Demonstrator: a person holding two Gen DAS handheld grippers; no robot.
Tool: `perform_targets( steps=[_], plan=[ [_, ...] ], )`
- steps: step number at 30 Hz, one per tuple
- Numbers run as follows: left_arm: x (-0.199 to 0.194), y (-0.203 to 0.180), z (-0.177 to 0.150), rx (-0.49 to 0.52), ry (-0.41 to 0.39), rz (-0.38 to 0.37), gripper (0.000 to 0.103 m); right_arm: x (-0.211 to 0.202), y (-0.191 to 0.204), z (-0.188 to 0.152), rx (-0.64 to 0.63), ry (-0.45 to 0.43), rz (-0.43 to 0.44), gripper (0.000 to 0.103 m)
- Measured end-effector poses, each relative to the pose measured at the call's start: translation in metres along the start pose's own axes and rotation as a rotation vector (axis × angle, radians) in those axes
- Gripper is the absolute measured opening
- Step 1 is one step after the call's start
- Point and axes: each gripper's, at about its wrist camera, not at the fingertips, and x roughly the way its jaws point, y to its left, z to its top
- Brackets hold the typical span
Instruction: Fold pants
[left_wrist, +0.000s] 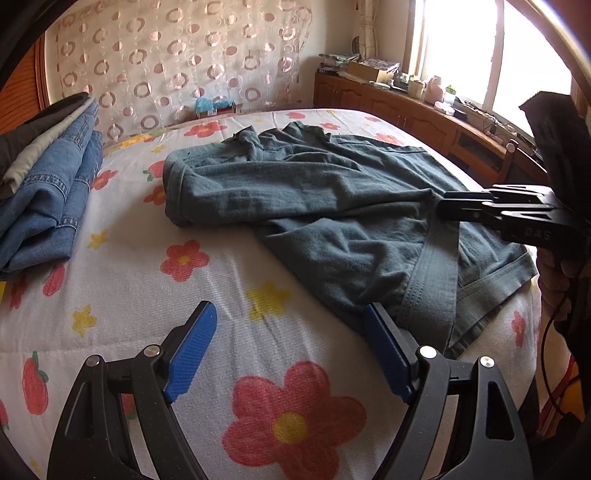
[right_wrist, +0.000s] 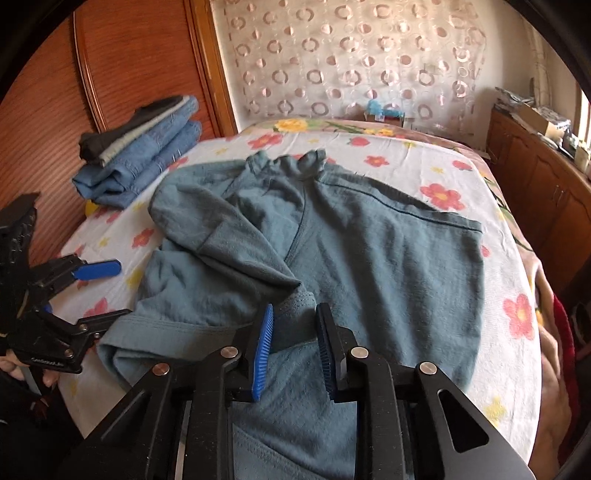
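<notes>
Grey-green pants (left_wrist: 314, 199) lie crumpled on the flowered bed sheet (left_wrist: 207, 325); they also show in the right wrist view (right_wrist: 369, 258), with one leg bunched over to the left. My left gripper (left_wrist: 291, 325) is open and empty, just above the sheet at the pants' near edge, its right pad (left_wrist: 384, 343) beside the hem band. It shows at the left of the right wrist view (right_wrist: 107, 291). My right gripper (right_wrist: 295, 332) has its jaws narrowed around a raised fold of the pants fabric; in the left wrist view (left_wrist: 443, 206) it reaches in from the right.
A stack of folded jeans and other clothes (left_wrist: 48, 184) sits at the bed's left side, also seen in the right wrist view (right_wrist: 140, 166). A wooden cabinet (left_wrist: 424, 118) with clutter runs under the window on the right. A wooden headboard (right_wrist: 129, 74) stands behind.
</notes>
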Motion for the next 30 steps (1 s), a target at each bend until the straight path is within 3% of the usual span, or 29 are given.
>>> perform_targets(
  steps=[11, 20, 30],
  plan=[
    [-0.006, 0.005, 0.003, -0.058, 0.004, -0.047, 0.083, 0.0, 0.003, 0.004, 0.009, -0.02, 0.025, 0.007],
    [-0.03, -0.01, 0.013, -0.031, -0.06, -0.054, 0.083, -0.053, 0.015, -0.007, 0.046, -0.159, 0.035, 0.006],
    [-0.042, -0.021, 0.021, -0.012, -0.097, -0.069, 0.083, -0.09, 0.006, -0.034, 0.108, -0.219, 0.03, 0.006]
  ],
)
